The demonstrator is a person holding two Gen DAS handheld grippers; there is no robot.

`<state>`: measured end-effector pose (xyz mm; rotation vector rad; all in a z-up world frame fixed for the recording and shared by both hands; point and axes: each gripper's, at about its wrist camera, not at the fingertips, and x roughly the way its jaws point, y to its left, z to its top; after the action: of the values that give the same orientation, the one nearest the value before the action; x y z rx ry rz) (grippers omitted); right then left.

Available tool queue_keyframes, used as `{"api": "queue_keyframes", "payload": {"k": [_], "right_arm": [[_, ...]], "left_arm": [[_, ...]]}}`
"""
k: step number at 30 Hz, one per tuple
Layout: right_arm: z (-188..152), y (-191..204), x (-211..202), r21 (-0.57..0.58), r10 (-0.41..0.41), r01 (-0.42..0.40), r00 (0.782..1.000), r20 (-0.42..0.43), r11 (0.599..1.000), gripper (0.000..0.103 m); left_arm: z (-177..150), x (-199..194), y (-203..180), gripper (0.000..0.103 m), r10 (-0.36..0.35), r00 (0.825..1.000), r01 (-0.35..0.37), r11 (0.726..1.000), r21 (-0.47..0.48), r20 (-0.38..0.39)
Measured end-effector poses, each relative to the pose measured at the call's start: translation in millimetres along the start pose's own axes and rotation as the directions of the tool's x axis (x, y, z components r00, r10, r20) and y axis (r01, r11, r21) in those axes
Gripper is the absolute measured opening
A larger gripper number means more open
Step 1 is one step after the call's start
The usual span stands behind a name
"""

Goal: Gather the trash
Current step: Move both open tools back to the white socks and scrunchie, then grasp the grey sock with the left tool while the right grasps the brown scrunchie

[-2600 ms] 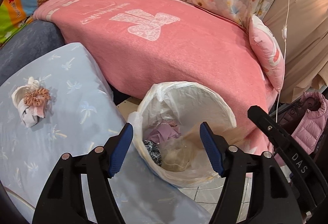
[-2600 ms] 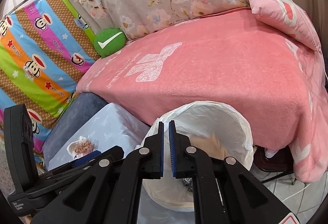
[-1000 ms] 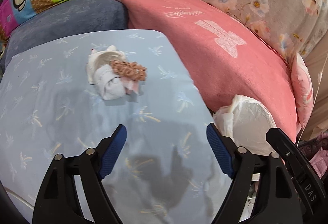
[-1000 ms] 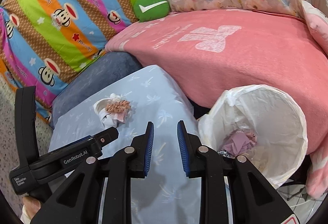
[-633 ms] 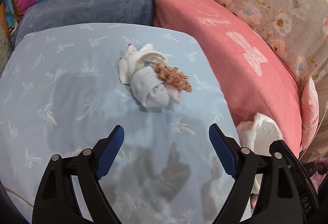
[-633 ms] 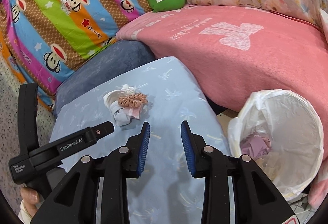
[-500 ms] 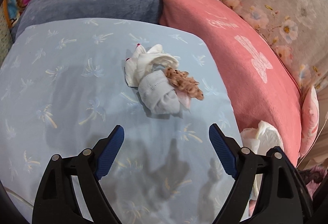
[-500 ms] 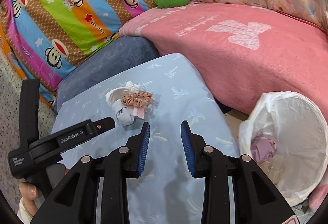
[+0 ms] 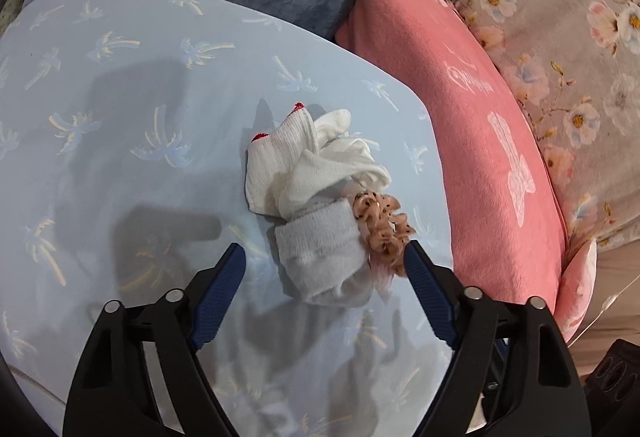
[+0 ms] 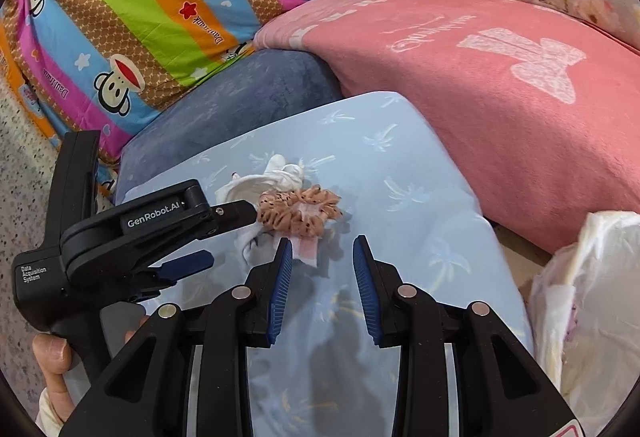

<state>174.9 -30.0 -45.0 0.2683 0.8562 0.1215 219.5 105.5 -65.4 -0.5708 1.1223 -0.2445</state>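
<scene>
Left wrist view: the left gripper [image 9: 323,261] is held spread over the pale blue palm-print cushion [image 9: 120,109], and its jaws have just been closing a little. The bundle of white and grey socks [image 9: 312,193] lies between the blue pads, the near grey roll lowest, with the speckled peach scrunchie [image 9: 382,227] just inside the right pad. No pad is seen to press on the cloth yet, so nothing is gripped. The step in hand is judged to be the approach for the next pick-up; a lower reach and a firm close around the bundle are called for.

Right wrist view: the right gripper [image 10: 322,243] is seen partly spread and empty, its jaws having opened a little, just short of the scrunchie [image 10: 298,211] and a pink scrap [image 10: 307,247] beneath it. The white-lined trash bin [image 10: 592,301] stands at the right edge, beside the cushion, where the bundle is presumably to be dropped
</scene>
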Motion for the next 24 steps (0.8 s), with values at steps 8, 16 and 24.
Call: {"api": "queue_keyframes", "payload": {"k": [8,16,24], "right_arm": [[10.5,17.8,40.3,-0.063,0.011,-0.013,0.999,-0.035,0.998,0.032],[4.6,19.5,79.6,-0.08,-0.004,-0.004,0.995,-0.096,0.997,0.032],[-5.7,3.6,79.0,0.0,0.023,-0.023,0.992,-0.122,1.0,0.009]], "left_arm": [[4.8,7.4,9.2,0.068,-0.031,0.999,0.03,0.998,-0.051,-0.033],[6.1,18.0,18.5,0.059,-0.03,0.997,0.025,0.997,-0.069,-0.072],[1.9,25.2,16.7,0.041,-0.071,0.992,0.063,0.995,-0.076,-0.108]]}}
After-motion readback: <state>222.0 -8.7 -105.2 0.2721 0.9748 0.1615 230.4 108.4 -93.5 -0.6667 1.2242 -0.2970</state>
